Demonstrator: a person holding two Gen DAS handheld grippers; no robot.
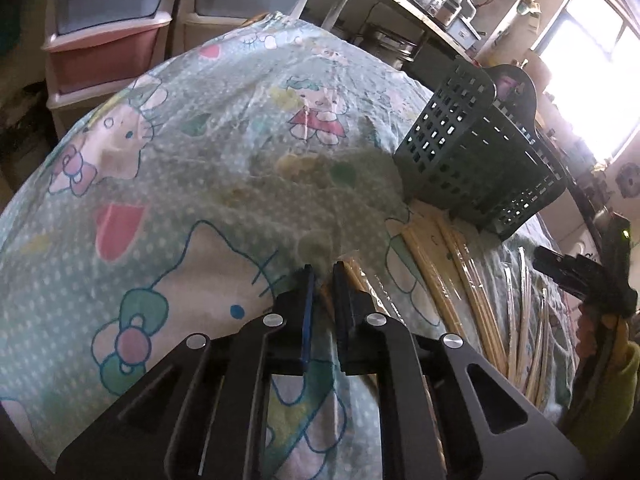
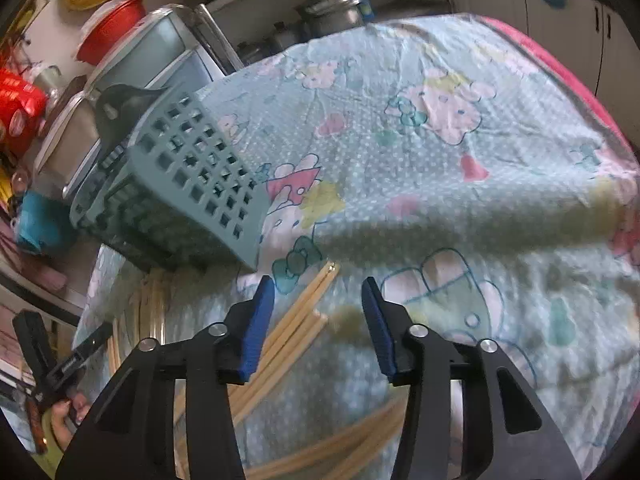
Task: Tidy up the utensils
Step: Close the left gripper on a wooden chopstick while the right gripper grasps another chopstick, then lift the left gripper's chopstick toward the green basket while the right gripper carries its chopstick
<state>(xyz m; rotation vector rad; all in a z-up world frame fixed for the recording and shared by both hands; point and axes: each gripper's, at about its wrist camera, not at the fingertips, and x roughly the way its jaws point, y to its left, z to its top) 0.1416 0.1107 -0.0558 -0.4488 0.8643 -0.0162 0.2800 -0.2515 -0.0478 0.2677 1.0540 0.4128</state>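
Your basket point(image 1: 480, 152) looks empty; chopsticks point(image 2: 296, 320) litter the tabletop point(image 1: 180, 184). Left hand-held gripper point(image 1: 322, 276) pinches one wrapped pair; right hand-held gripper point(image 2: 318, 308) gapes.

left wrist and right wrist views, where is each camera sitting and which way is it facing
Left wrist: on the left claw, angled down at the cartoon cloth; its fingers look shut beside wrapped chopsticks; the right claw shows at the frame's right.
Right wrist: on the right claw, angled down, jaws open above bare chopsticks; a hand shows at lower left.
Shared: the green basket lying on its side, cloth, chopsticks.
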